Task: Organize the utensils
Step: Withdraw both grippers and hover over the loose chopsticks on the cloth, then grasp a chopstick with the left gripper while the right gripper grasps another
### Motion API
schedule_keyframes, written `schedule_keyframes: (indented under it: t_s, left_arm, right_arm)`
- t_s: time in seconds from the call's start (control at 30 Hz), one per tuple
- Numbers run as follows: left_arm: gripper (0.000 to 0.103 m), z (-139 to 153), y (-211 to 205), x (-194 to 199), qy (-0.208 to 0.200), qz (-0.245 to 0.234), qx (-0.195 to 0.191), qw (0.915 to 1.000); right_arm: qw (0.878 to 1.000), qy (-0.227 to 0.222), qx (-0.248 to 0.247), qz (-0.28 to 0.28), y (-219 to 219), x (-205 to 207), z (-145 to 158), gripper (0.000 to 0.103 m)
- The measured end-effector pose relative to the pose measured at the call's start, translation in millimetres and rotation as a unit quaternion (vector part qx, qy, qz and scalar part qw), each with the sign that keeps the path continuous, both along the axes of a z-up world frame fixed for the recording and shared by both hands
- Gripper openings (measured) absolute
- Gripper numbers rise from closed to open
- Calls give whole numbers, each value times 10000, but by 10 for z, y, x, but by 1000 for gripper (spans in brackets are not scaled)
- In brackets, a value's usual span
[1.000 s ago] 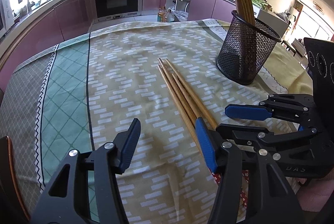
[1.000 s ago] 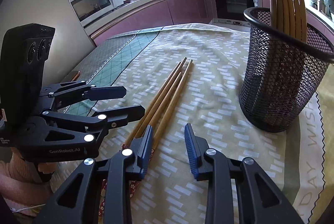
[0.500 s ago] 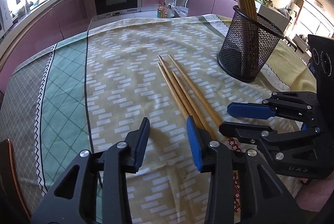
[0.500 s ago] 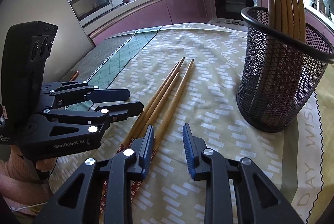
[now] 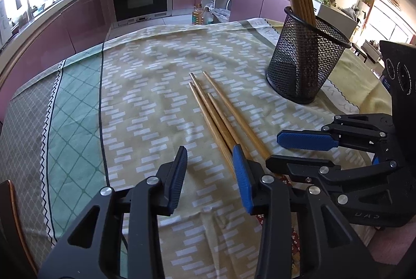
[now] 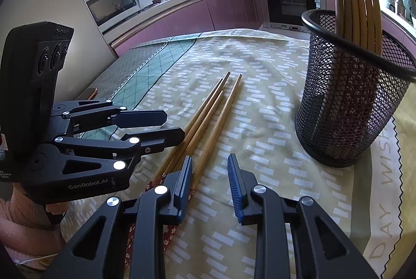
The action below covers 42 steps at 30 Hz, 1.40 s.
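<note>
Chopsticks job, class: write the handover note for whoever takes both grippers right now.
Left gripper: open, empty, low over the cloth, at the near ends of the loose chopsticks.
Right gripper: open, empty, at the same near ends from the other side.
Four loose chopsticks lie side by side on the cloth, tips pointing away, none gripped.
Mesh holder stands upright to their right, apart from them, with several chopsticks already in it.
Left: grip the loose ones and stand them in the holder.
</note>
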<state>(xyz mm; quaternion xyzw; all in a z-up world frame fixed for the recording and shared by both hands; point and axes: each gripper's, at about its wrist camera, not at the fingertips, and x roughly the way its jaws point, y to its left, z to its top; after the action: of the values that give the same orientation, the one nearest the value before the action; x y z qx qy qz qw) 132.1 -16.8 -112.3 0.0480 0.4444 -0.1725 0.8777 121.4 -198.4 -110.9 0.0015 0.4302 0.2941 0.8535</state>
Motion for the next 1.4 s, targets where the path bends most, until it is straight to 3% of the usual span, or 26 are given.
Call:
schedule_keyframes:
  t_s: [0.67,0.77,0.9,1.03,1.4]
  left_arm:
    - [29,-38,-60,83,54,-107,245,9996]
    - [23,-39,-51,97,70,-50,181,9998]
    - [15,-39,-39,101,93,16,57,9999]
    - [9,-34,-7,78,152,71,-153,9997]
    - [8,51,132,-50,129,209,-382,9990]
  right_arm:
    - [10000,-23,-66,-39,65,67,-9,26]
    - [9999,-30,-87,-68,78,99,-10,22]
    - [9999,38,7,-101,60,137,-18,11]
    - [9997,113,148,-138,18,147,-24,9]
    - [9986,136,462,-222,-169,65,23,6]
